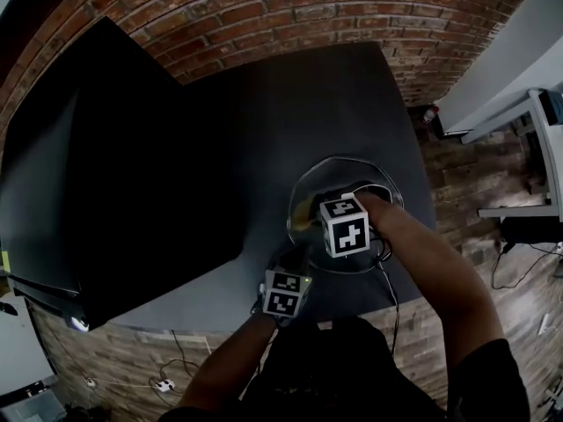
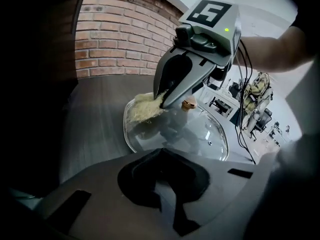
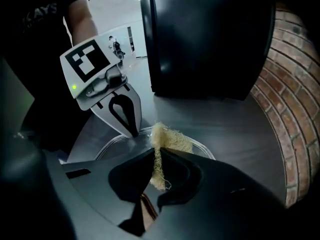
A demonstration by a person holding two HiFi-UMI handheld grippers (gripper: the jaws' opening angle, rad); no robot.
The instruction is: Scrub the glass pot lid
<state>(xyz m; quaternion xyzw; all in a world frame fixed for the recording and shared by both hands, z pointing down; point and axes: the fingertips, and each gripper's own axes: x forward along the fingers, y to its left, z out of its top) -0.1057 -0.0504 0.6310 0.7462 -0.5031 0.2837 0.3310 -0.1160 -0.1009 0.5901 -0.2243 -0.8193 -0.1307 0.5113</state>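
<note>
Looking down, the head view shows the glass pot lid (image 1: 308,190) near the dark table's (image 1: 264,130) near edge. Left gripper view: left gripper (image 2: 160,153) closed, tips at the lid's near rim. Right gripper view: right gripper (image 3: 155,151) clamps a fibrous scrub pad (image 3: 169,138) against the lid.

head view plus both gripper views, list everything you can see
glass pot lid: 1, clear, flat on the table
lid knob: 1, gold, on top of the lid
scrub pad: 1, pale yellow, on the lid's left part
table: 1, dark grey, under the lid
black box: 1, black, on the table's left
brick wall: 1, red-brown, behind the table
white desk: 1, white, far right
left tongs: 1, grey, closed, tips at the lid's near rim
right tongs: 1, grey, shut on the scrub pad
</note>
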